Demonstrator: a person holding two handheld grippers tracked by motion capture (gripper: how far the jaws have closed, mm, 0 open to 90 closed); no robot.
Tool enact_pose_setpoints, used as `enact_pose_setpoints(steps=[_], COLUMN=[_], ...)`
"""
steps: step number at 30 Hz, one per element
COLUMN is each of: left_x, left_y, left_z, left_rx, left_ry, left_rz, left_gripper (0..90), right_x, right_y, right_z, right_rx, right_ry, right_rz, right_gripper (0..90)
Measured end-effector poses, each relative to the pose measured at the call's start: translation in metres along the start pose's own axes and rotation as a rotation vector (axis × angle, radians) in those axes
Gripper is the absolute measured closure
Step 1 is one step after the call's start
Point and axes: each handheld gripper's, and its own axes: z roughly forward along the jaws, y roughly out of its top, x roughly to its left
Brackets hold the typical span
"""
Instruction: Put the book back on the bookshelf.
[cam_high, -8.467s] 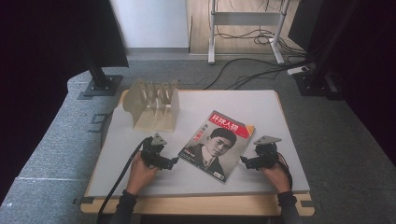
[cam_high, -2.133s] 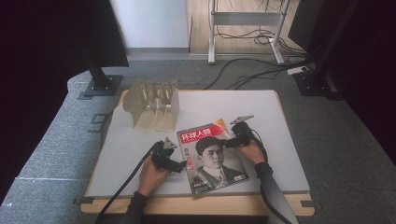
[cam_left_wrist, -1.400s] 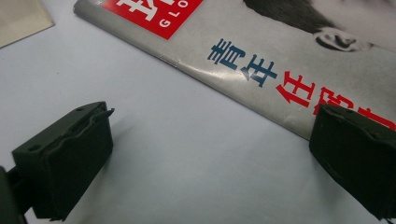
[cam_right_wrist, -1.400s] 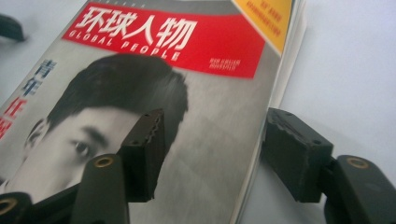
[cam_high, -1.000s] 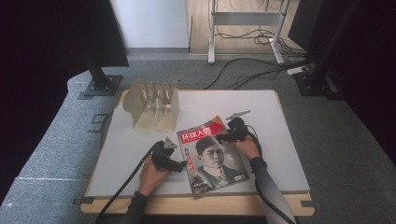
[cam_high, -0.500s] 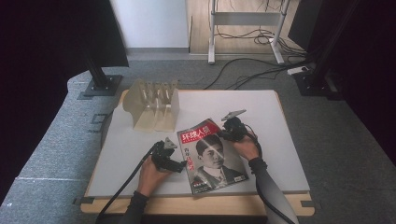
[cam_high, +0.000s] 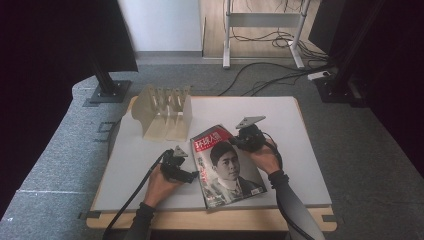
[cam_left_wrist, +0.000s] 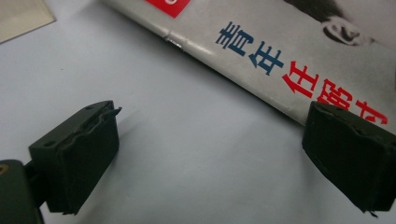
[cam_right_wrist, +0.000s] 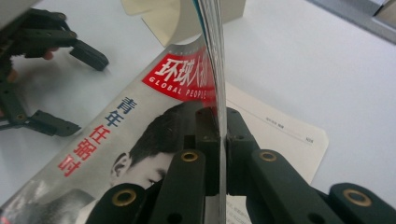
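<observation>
Magazine (cam_high: 227, 167) lay on the table (cam_high: 300, 150), near its front edge. Right gripper (cam_right_wrist: 222, 135) had clamped the cover's free edge and raised it; left gripper (cam_left_wrist: 210, 144) sat beside the spine, jaws spread, gripping nothing. Step judged: opening the cover. Next move likely needs the cover swung across while the spine stays put.

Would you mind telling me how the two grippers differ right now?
The right gripper is shut on the magazine cover, lifting it; the left gripper is open and holds nothing. The right sits at the magazine's top right edge, the left beside its spine on the table. Both have black jaws.
</observation>
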Motion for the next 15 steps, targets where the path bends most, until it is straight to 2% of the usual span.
enact_pose_setpoints(steps=[4, 8, 15], left_x=[0.000, 0.000, -0.003], left_y=[0.007, 0.019, 0.031], left_z=[-0.003, -0.003, 0.007], left_rx=[-0.038, -0.057, -0.015], left_ry=[-0.050, -0.087, -0.145], left_rz=[-0.003, 0.014, 0.033], left_gripper=[6.2, 6.2, 7.7], right_x=[0.004, 0.007, 0.012], right_y=[0.005, 0.009, 0.011], right_z=[-0.011, -0.020, -0.030], right_rx=[-0.020, -0.038, -0.063], right_ry=[-0.004, -0.001, 0.008], right_rz=[-0.023, -0.039, -0.067], right_gripper=[85.8, 85.8, 85.7])
